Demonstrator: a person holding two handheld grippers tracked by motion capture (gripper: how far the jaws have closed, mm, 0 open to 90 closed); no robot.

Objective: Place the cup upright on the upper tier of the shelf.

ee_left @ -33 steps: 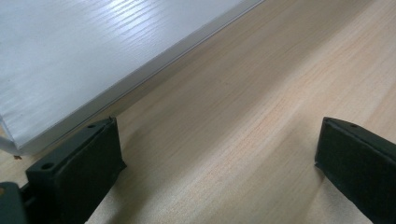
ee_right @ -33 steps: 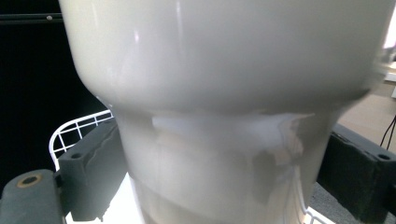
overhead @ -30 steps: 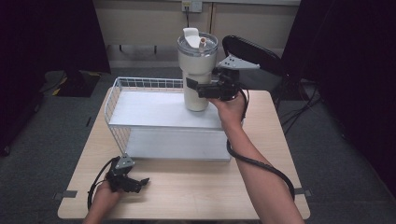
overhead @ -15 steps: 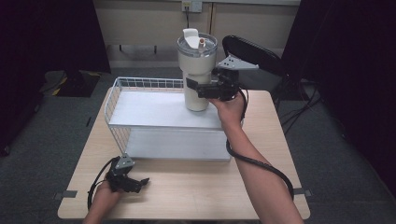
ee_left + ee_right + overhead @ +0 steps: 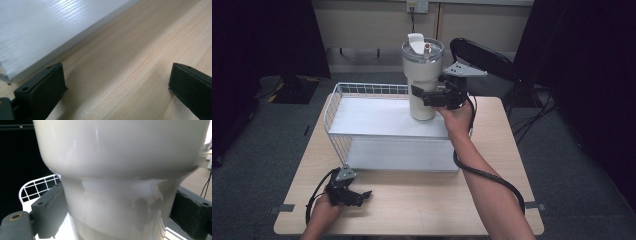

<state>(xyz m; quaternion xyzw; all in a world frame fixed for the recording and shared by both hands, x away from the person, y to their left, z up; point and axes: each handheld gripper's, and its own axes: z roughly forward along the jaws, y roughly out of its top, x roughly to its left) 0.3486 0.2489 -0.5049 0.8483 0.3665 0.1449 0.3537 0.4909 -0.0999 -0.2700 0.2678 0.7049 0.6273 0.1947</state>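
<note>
Table: we work on a light wooden top [image 5: 422, 200] carrying a white wire-backed shelf [image 5: 377, 120].
Right gripper [image 5: 419, 96]: we clamp its jaws around the cream tumbler [image 5: 422, 75], upright on the shelf.
Left gripper [image 5: 362, 196]: jaws wide, empty, the shelf just ahead.

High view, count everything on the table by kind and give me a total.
Tumbler: 1
Wire shelf rack: 1
Handheld grippers: 2, the left gripper resting on the table, the right gripper with jaws around the tumbler
Total: 4
</note>
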